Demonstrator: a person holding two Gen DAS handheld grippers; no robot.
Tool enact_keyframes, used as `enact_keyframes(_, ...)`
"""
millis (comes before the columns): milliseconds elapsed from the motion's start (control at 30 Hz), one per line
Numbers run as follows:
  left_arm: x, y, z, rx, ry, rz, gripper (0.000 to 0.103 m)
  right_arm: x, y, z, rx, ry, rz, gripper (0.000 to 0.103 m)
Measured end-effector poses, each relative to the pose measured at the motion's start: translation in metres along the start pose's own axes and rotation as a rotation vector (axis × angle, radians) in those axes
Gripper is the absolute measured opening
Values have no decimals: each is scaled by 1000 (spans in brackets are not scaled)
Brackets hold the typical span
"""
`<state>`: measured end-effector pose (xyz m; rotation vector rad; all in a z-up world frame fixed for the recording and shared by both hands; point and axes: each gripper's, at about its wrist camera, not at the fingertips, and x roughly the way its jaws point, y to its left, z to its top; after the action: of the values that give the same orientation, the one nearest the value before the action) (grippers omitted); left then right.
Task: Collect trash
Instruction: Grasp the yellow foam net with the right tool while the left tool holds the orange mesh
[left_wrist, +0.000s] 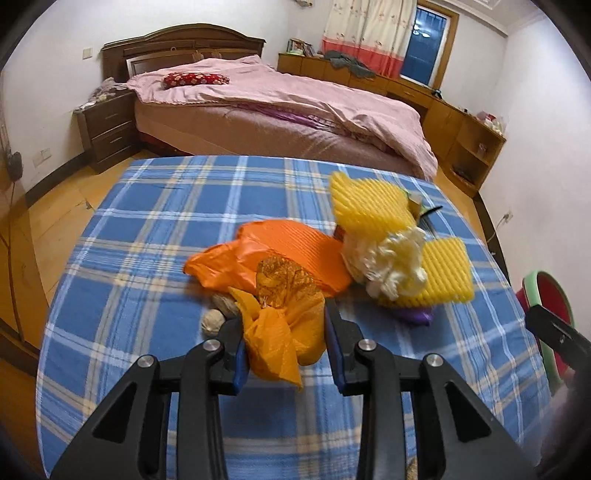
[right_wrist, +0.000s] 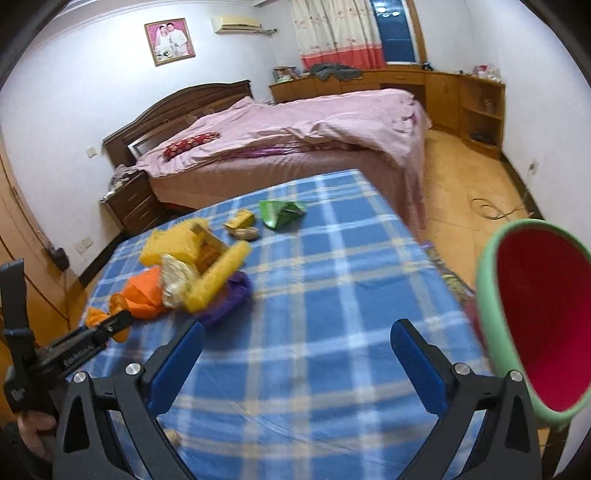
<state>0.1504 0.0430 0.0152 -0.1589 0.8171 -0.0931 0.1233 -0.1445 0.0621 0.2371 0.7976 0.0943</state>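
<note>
My left gripper is shut on a crumpled orange mesh bag low over the blue checked tablecloth. Beyond it lie an orange plastic bag, yellow foam netting, a white foam flower-like wad, a purple scrap and two walnuts. My right gripper is open and empty above the cloth. The pile shows at its left, with a green wrapper and a yellow wrapper farther back. A green-rimmed red bin is at its right.
A bed with a pink quilt stands just behind the table. A dark nightstand is at left and wooden cabinets run along the right wall. Wooden floor lies right of the table.
</note>
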Motion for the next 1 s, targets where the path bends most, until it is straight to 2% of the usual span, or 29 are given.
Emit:
enact_keyframes(133, 5, 7, 0, -19, 3, -10, 35, 22, 20, 10, 2, 30, 56, 101)
enact_keyframes(233, 9, 8, -1, -29, 4, -16, 35, 37, 32, 14, -10, 52, 52, 89)
enact_keyframes(400, 12, 11, -2, -38, 2, -32, 35, 61, 37, 17, 26, 113, 76, 57)
enact_keyframes(433, 11, 11, -2, -39, -2, -35, 35, 65, 37, 17, 31, 122, 75, 54)
enact_keyframes(567, 9, 11, -2, -37, -10, -49, 35, 75, 39, 18, 33, 146, 82, 20)
enact_keyframes(600, 10, 10, -2, -36, -9, -53, 35, 75, 40, 18, 32, 142, 80, 17)
enact_keyframes(700, 10, 9, -2, -33, -4, -62, 35, 72, 43, 18, 20, 121, 79, 13)
enact_keyframes(1000, -3, 1, -2, -20, -27, -71, 35, 49, 38, 17, 8, 69, 82, 12)
